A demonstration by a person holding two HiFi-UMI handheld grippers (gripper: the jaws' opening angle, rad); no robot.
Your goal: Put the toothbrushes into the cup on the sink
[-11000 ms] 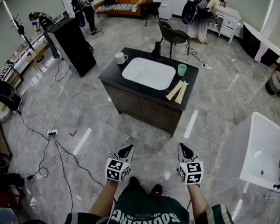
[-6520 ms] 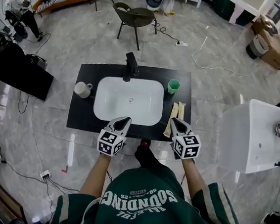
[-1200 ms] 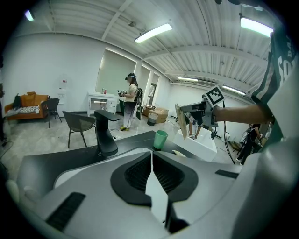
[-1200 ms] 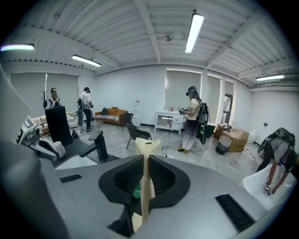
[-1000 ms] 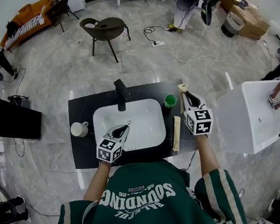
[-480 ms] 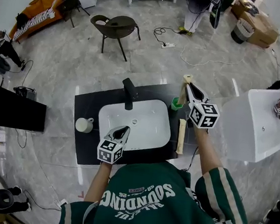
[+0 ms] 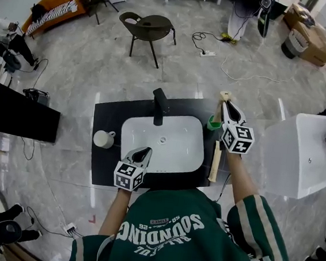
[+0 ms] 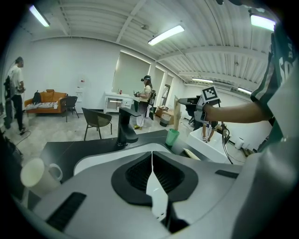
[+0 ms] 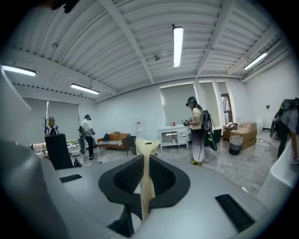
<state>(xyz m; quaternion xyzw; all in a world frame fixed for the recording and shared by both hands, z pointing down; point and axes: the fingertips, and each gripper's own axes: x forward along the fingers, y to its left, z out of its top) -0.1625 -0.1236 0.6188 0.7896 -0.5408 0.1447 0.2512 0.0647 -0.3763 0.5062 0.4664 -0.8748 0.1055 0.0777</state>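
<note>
As the head view looks down, the right gripper (image 7: pixel 227 108) holds a cream toothbrush (image 7: pixel 224 96) upright over the green cup (image 7: pixel 212 124), its lower end perhaps inside. A second toothbrush (image 7: pixel 214 161) lies beside the cup. In the left gripper view, the left gripper (image 8: pixel 152 156) has its jaws pressed together on nothing, well apart from the cup. In the right gripper view, the jaws clamp the cream toothbrush.

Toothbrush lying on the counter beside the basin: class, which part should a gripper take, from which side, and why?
Probably best to take the toothbrush toward its nearer end, coming straight down from above, jaws across its narrow width. It is long and thin and lies flat on the counter, lengthwise beside the basin. That leaves its far end free for the green cup.
</note>
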